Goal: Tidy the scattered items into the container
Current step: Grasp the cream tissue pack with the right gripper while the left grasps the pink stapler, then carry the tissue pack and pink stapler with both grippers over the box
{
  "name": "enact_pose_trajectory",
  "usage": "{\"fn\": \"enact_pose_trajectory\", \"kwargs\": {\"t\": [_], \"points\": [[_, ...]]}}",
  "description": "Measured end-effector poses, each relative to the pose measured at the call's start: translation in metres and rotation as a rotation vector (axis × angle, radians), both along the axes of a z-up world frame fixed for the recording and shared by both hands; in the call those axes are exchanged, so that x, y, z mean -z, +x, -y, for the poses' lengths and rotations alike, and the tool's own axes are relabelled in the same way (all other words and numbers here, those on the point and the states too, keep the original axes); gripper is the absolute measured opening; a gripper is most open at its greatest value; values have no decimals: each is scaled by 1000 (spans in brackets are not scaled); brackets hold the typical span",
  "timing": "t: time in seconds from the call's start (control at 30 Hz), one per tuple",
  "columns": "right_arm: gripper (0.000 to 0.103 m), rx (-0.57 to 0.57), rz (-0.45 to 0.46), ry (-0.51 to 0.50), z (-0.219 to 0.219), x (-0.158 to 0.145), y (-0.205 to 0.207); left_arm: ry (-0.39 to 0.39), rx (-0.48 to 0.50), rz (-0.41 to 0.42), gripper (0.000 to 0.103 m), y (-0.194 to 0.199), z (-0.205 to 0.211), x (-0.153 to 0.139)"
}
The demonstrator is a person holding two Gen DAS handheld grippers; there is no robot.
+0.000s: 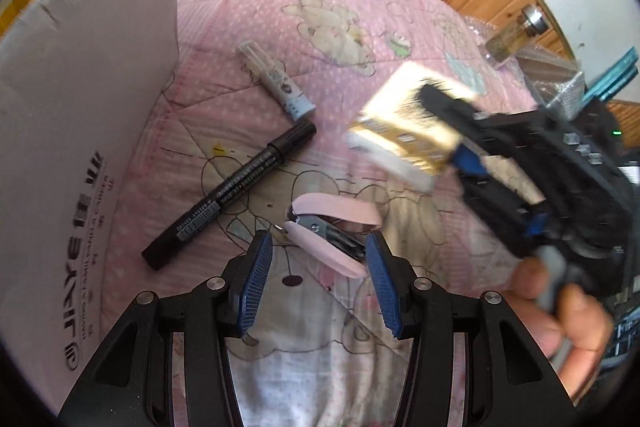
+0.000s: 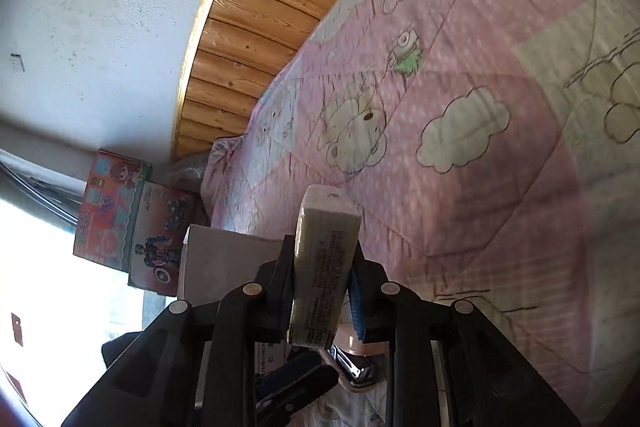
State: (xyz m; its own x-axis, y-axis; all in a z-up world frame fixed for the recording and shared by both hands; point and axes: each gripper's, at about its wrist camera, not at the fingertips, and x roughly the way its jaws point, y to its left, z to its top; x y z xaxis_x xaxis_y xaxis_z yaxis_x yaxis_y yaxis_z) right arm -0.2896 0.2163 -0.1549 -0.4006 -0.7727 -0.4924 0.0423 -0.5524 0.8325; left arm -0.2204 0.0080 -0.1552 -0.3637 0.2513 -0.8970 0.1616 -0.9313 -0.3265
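Currently the left tool stands open above the pink stapler on the bed quilt, beside the black marker and cardboard box. The right tool is clamped on a small gold box, held above the quilt.

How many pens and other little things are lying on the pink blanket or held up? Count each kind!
Black marker pen lying on the blanket: 1
Pale blue-and-white tube on the blanket: 1
Pink stapler on the blanket: 1
Small gold box held in the right gripper: 1
Total: 4
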Motion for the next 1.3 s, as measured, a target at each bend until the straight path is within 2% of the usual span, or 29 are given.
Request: {"fn": "enact_pose_trajectory", "kwargs": {"t": [0.07, 0.13, 0.2, 0.27, 0.47, 0.6, 0.67, 0.77, 0.83, 0.9, 0.93, 0.97, 1.0, 1.03, 1.3], "points": [[25, 4, -9, 14, -7, -2, 3, -4, -12, 3, 56, 7, 3, 5], [25, -3, -18, 25, -11, -3, 7, -45, -20, 10, 58, 17, 7, 5], [25, -1, -15, 22, -14, -1, 13, -114, -21, 35, 56, 30, 11, 7], [25, -9, -11, 6, -14, 1, 18, -122, -33, 40, 56, 42, 17, 5], [25, -31, -12, -14, -11, 2, 30, 26, -99, 20, 56, 55, 24, -13], [25, -6, -19, -22, -24, -1, 37, 92, -158, 6, 57, 40, 14, -31], [25, 4, -23, -28, -30, -3, 40, 149, -205, 51, 57, 25, 9, -25], [25, 8, -38, -15, -37, -6, 45, 182, -269, 173, 57, 11, 5, -4], [25, 6, -48, -6, -39, -7, 49, 159, -302, 219, 57, 4, 4, 11], [25, -5, -51, 1, -40, -6, 53, 99, -282, 193, 55, 3, -2, 10], [25, -6, -50, 4, -41, -5, 55, 46, -243, 196, 50, 2, -9, 9], [25, -11, -46, -3, -42, -3, 57, -2, -212, 190, 39, 3, -14, 7], [25, -16, -41, -9, -42, -1, 58, -32, -192, 177, 32, 5, -17, 5], [25, -17, -39, -8, -42, 1, 60, -52, -169, 166, 30, 7, -20, 4], [25, -40, -46, -6, -39, -3, 71, -104, -94, 105, 28, 20, -27, -13]]}}
